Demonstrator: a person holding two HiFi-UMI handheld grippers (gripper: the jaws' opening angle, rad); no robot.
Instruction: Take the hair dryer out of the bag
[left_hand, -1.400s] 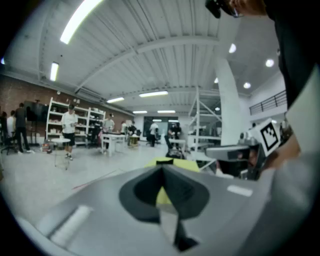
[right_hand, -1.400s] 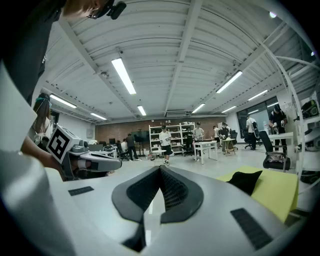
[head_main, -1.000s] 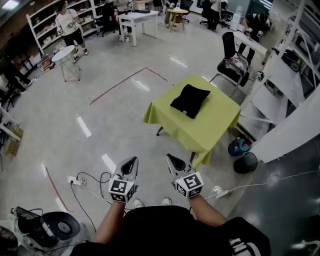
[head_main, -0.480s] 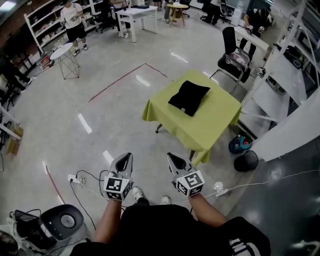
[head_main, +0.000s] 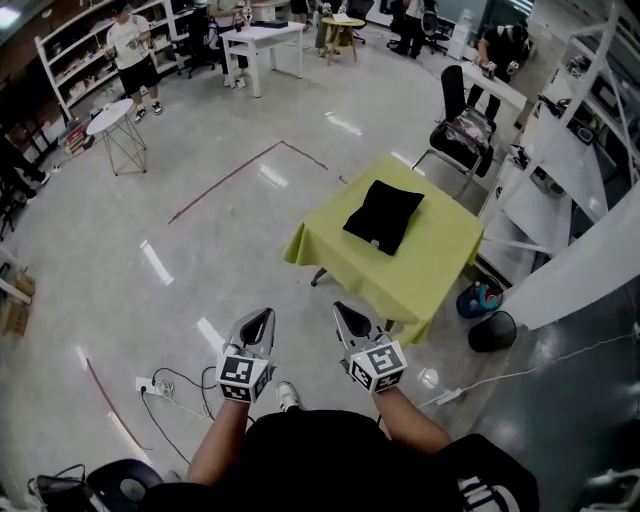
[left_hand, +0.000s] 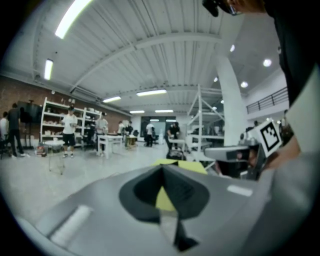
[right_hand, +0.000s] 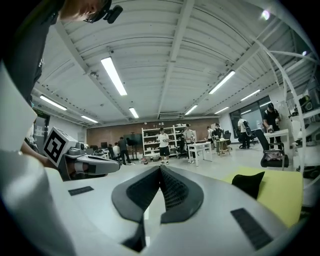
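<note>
- The table (head_main: 440, 260) with the yellow-green cloth is out ahead and a bit right, well apart from both tongs. So I'd say the step right now is just walking up to it. Come in at the near edge so both arms reach the middle without leaning.
- The black bag (head_main: 383, 216) lies flat around the middle of the cloth, nothing else beside it. No hair dryer is showing anywhere, so my guess is it's inside the bag. I can't make out from here which side the opening is on, so check that once you're close.
- Left tong (head_main: 258, 322) and right tong (head_main: 345, 315) are side by side near the body, both closed with nothing in them. Open them before you reach the bag. I'd pin or lift the bag's edge with one and fish the dryer out with the other.
- There's a white cable (head_main: 452, 394) on the floor near the table's right side, so watch your feet.
</note>
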